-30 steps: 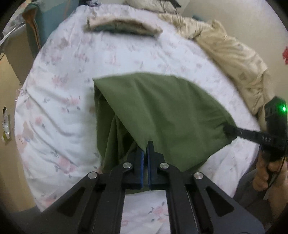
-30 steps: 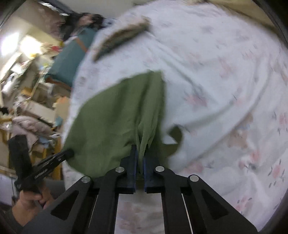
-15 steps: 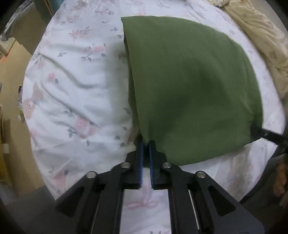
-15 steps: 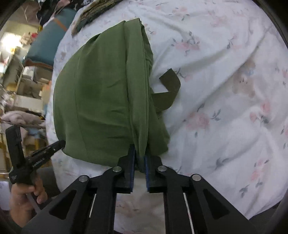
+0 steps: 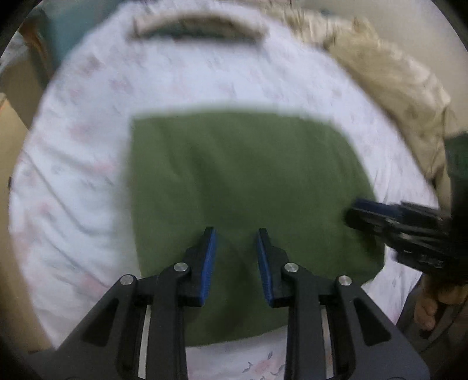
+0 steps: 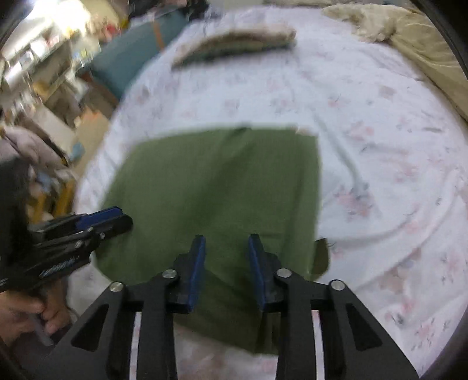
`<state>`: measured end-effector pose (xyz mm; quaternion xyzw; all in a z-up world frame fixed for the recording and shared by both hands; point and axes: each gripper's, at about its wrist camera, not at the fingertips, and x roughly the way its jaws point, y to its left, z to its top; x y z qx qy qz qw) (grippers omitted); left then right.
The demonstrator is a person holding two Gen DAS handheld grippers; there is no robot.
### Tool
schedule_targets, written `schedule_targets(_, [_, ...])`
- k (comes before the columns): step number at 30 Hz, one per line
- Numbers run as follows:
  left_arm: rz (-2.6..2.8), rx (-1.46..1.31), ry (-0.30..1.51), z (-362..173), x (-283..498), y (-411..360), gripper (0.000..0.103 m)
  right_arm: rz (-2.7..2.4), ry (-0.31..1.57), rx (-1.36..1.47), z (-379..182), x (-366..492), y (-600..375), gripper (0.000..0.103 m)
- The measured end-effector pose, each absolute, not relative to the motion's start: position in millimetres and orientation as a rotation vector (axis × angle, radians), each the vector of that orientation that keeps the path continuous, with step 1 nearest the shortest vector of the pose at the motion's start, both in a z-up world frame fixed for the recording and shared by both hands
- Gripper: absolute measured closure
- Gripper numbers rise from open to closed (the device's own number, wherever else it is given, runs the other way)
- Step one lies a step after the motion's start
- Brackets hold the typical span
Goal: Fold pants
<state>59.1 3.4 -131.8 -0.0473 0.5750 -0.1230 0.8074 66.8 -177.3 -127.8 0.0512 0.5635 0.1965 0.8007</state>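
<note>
The green pants (image 5: 239,181) lie folded into a flat rectangle on the floral bed sheet (image 5: 73,181); they also show in the right wrist view (image 6: 216,190). My left gripper (image 5: 235,257) is open and empty above the near edge of the pants. My right gripper (image 6: 225,263) is open and empty above the near right part of the pants. A green drawstring end (image 6: 320,260) sticks out at the right edge. Each gripper shows in the other's view, the right one (image 5: 368,216) and the left one (image 6: 108,219).
A folded beige and grey garment (image 5: 196,27) lies at the far side of the bed, also in the right wrist view (image 6: 237,43). A crumpled cream blanket (image 5: 395,79) lies along the right. A teal chair (image 6: 131,61) and cluttered shelves (image 6: 38,64) stand left of the bed.
Both grippers let go of the pants and opened. They pulled back and up. The pants now lie flat as a folded rectangle on the bed.
</note>
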Motion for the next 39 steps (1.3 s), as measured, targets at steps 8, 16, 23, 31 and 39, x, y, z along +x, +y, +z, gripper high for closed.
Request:
schedule_targets(8, [-0.256,-0.009,1.384,-155.6,29.1,2.9,0.081,0.377,1.443,0.112,-175.9,35.8,-185.9,0.088])
schedule_targets(16, [-0.200,-0.168,1.348,-97.6,66.7,43.7,0.071,0.426,1.315,0.367,-115.2,79.2,-244.1,0.076])
schedule_targets(23, [-0.106,-0.293,1.239,-85.7,162.0,88.9,0.050,0.376,1.244,0.679,-118.3,169.2,-295.1,0.073])
schedule_targets(31, [-0.106,-0.539,1.273,-139.2,196.4,112.6,0.058,0.387,1.300,0.642,-154.1,203.2,-259.7,0.074])
schedule_targets(39, [-0.127,-0.402,1.281,-140.0,199.6,85.9,0.096,0.442,1.292,0.539,-160.2,201.9,-245.9,0.103])
